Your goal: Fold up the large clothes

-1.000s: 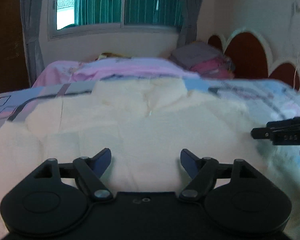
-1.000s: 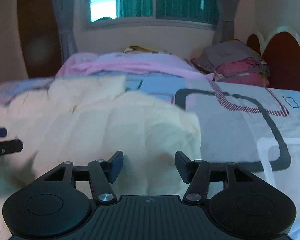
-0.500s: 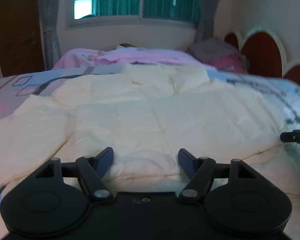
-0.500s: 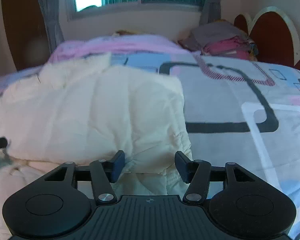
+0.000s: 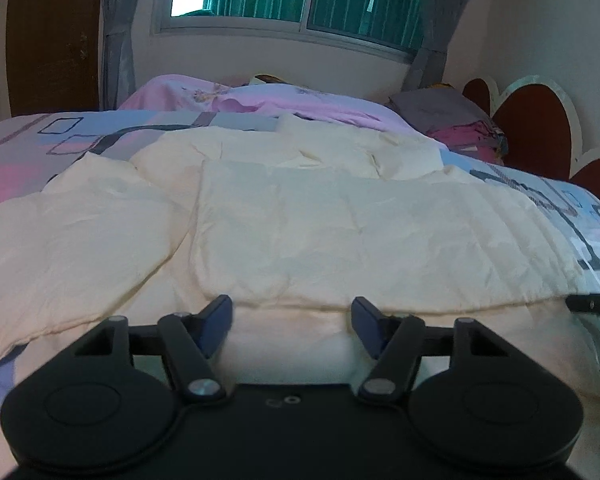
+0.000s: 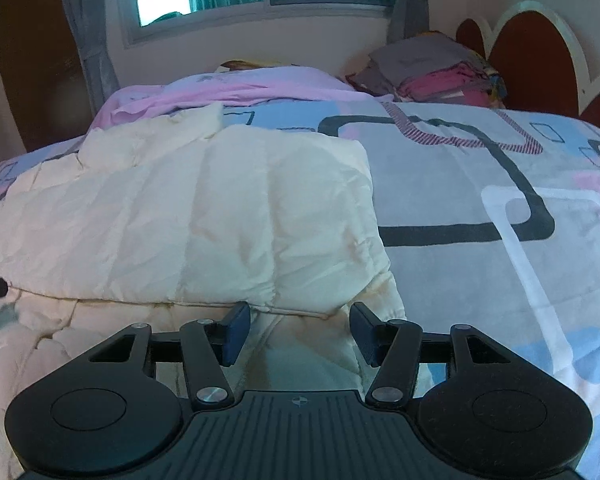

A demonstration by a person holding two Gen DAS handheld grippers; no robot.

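Folding the cream padded jacket calls first for a clean hold on its near edge, and neither gripper has one yet. The garment lies spread across the bed, on the patterned cover, with one panel already laid over the body and a sleeve trailing off to the left in the left wrist view.

The left gripper hangs low over the near hem with its jaws apart and opening; fabric lies under and between the fingers, but the pads do not press on it. The right gripper stands about half open at the jacket's right front corner, straddling a seam line and holding nothing.

To do the step well, each gripper should probably drop onto the hem and take all layers together, since slippery quilted cloth tends to slide out of a shallow pinch. Both holds should sit on the same edge, well apart, so the lifted edge stays straight. The lift should be level and carried toward the collar evenly; a lagging side would likely skew the fold and trap air in the padding.
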